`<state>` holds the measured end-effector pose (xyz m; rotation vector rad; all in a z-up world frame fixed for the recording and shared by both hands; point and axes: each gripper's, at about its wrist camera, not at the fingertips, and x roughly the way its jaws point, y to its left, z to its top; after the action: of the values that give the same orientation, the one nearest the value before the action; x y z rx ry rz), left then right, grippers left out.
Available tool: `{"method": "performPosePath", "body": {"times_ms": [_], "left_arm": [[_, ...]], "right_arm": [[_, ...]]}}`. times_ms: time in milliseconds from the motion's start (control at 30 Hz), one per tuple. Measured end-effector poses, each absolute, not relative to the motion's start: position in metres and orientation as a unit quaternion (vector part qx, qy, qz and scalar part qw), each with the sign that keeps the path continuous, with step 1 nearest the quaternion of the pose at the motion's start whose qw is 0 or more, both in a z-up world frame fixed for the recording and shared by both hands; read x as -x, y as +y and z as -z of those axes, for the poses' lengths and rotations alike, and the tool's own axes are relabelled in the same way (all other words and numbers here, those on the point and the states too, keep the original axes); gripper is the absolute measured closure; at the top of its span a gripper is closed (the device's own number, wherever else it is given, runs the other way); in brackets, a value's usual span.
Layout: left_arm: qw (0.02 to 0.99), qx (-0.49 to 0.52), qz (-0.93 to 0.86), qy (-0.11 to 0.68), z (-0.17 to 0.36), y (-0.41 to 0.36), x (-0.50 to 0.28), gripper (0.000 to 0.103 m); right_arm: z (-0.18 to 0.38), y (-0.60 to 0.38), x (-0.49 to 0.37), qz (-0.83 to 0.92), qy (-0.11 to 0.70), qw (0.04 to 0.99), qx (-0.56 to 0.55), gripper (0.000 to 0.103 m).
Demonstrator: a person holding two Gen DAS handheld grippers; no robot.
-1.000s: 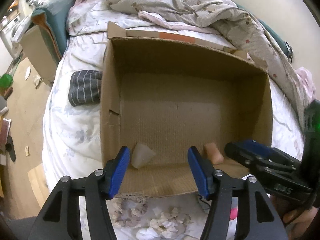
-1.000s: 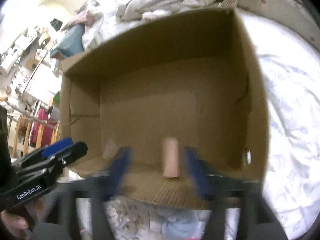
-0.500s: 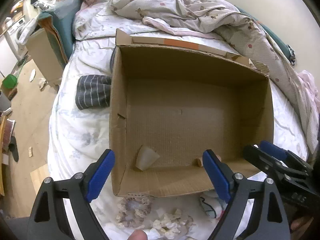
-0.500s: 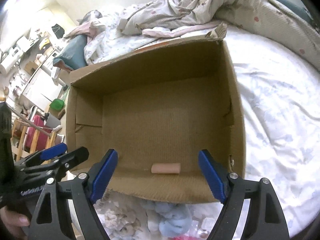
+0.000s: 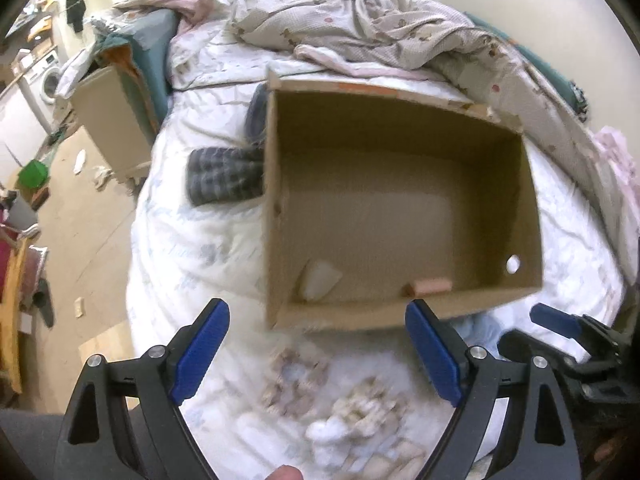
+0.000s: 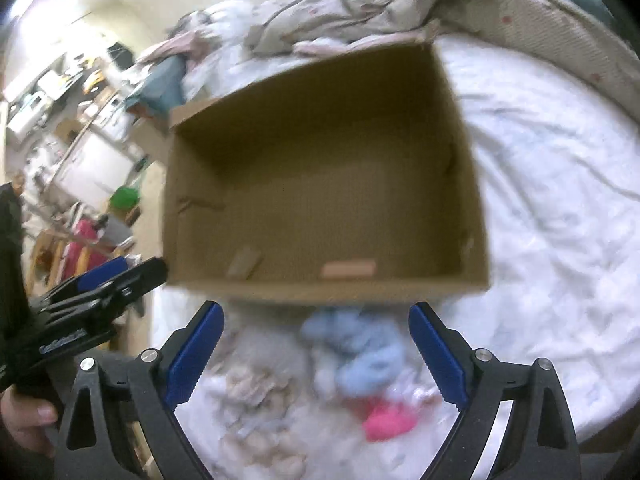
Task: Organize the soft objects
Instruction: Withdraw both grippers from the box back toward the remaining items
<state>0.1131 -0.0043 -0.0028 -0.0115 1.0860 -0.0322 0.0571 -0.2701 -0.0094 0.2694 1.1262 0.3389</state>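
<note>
Bed (image 5: pixel 192 240), white floral sheet, rumpled quilt (image 5: pixel 360 28) at far end. Cardboard box (image 5: pixel 532 208), open-topped, on the sheet; inside along its near wall: pink sponge (image 5: pixel 432 286), whitish wedge (image 5: pixel 318 280). Loose soft items just outside: beige scrunchie (image 5: pixel 294 376), blue plush (image 6: pixel 360 344), pink piece (image 6: pixel 388 420). Left gripper (image 5: pixel 316 356): fingers spread, empty. Right gripper (image 6: pixel 316 356): fingers spread, empty.
</note>
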Motion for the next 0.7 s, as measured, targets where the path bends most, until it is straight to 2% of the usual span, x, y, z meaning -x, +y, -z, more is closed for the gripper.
{"method": "performPosePath", "body": {"times_ms": [267,700], "left_arm": [[0.848,0.027,-0.017,0.528,0.007,0.021,-0.092,0.015],[0.833,0.074,-0.068,0.544,0.012,0.057,-0.066,0.015]], "right_arm": [[0.015,-0.244,-0.027,-0.19,0.546,0.811,-0.09,0.001],[0.008,-0.255,-0.011,-0.17,0.54,0.817,-0.107,0.001]]}}
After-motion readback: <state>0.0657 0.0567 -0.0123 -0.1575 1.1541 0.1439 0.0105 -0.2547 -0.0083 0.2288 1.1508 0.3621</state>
